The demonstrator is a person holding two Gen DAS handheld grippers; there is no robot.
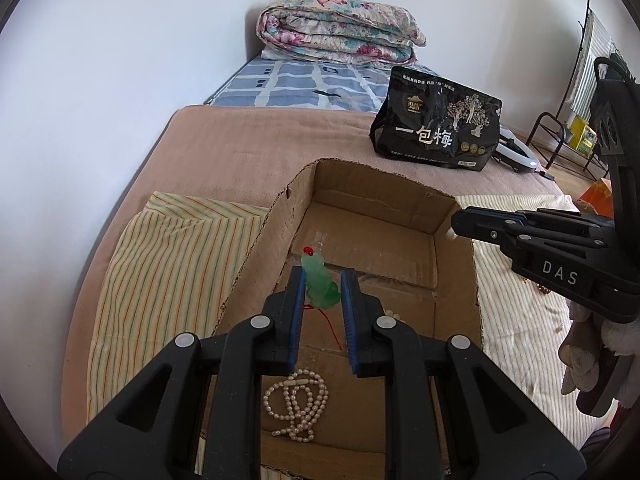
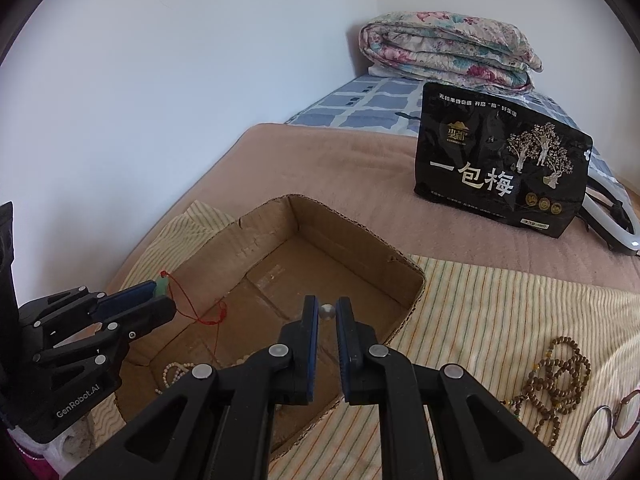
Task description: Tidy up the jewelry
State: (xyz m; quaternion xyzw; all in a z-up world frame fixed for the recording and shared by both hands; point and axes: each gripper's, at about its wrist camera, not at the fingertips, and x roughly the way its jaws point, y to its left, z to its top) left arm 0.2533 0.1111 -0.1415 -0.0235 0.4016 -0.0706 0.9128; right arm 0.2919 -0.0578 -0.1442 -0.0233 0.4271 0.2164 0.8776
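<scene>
A green pendant [image 1: 320,286] on a thin red string [image 2: 208,316] is pinched between the blue pads of the left gripper [image 1: 322,280], above the open cardboard box [image 1: 456,248]. A white pearl necklace [image 1: 296,404] lies curled on the near floor of the box. The right gripper [image 2: 327,310] is almost pressed together on a small silver bead [image 2: 327,311] over the box. Right of the box, brown beads [image 2: 560,376] and thin bangles [image 2: 600,434] lie on a striped cloth [image 2: 500,312]. The box sits on a bed with a pink blanket [image 1: 248,140]. A black snack bag [image 1: 436,120] and a folded flowery quilt [image 1: 340,28] are at the far end.
</scene>
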